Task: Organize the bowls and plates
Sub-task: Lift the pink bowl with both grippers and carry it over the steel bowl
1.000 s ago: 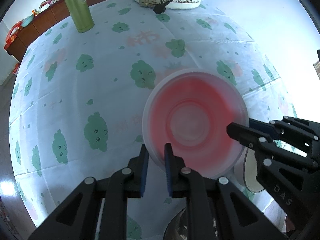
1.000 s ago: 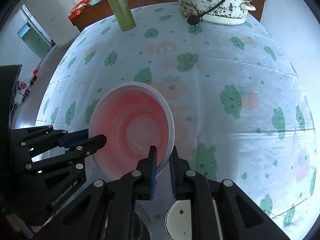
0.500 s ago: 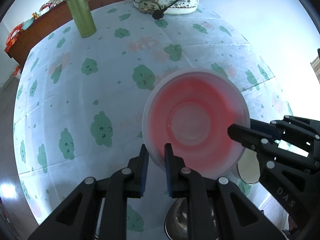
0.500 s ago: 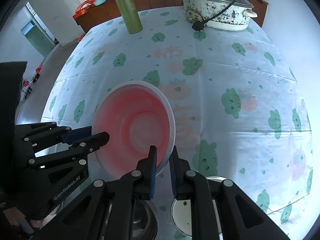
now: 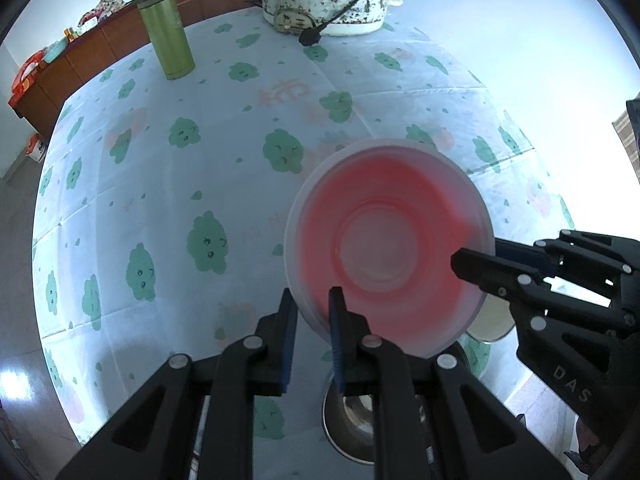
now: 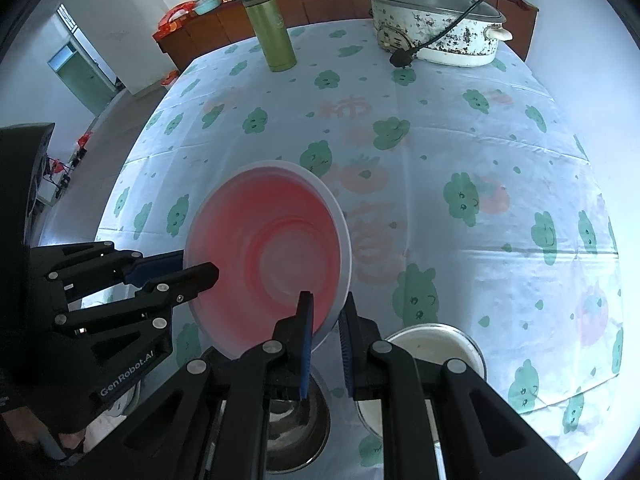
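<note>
A pink bowl with a white rim (image 5: 388, 248) is held in the air above the table by both grippers. My left gripper (image 5: 312, 304) is shut on its near-left rim. My right gripper (image 6: 326, 306) is shut on the opposite rim; it shows in the left wrist view (image 5: 476, 258) at the bowl's right edge. The bowl also shows in the right wrist view (image 6: 272, 256), tilted. Below it a steel bowl (image 5: 352, 412) and a white bowl (image 6: 432, 350) stand at the table's near edge.
The table has a white cloth with green prints (image 6: 440, 140). A green flask (image 5: 166, 36) stands at the far left. A speckled electric pot (image 5: 332, 0) with a black cord stands at the far edge. A wooden cabinet runs behind.
Both grippers have lifted the pink bowl higher and drawn back. More of the table and the two bowls underneath have come into view.
</note>
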Tool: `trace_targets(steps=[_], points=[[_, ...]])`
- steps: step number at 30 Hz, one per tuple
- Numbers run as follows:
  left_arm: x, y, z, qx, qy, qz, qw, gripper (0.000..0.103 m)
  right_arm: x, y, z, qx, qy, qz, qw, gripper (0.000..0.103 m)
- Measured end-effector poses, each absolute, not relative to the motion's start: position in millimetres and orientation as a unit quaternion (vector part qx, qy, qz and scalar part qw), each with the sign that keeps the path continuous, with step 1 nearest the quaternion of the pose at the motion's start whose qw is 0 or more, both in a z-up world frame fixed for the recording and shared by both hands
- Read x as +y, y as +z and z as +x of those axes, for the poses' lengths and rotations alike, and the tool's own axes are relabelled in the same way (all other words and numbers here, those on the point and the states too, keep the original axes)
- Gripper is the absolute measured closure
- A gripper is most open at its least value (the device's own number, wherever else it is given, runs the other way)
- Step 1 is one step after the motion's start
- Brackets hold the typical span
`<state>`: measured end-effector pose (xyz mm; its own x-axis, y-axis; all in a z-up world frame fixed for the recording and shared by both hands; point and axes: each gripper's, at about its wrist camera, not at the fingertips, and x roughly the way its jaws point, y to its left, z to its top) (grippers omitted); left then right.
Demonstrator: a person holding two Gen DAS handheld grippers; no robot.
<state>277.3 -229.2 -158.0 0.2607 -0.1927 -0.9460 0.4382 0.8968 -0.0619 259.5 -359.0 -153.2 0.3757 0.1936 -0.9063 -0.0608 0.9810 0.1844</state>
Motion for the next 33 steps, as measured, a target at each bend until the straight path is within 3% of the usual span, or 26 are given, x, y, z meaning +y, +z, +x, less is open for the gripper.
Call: trace_targets(steps=[33], points=[[-216,-151,222,0.582,-0.225,0.108,0.774,0.09,-341,-151,192,0.57,0.091,0.052,0.815,0.086]])
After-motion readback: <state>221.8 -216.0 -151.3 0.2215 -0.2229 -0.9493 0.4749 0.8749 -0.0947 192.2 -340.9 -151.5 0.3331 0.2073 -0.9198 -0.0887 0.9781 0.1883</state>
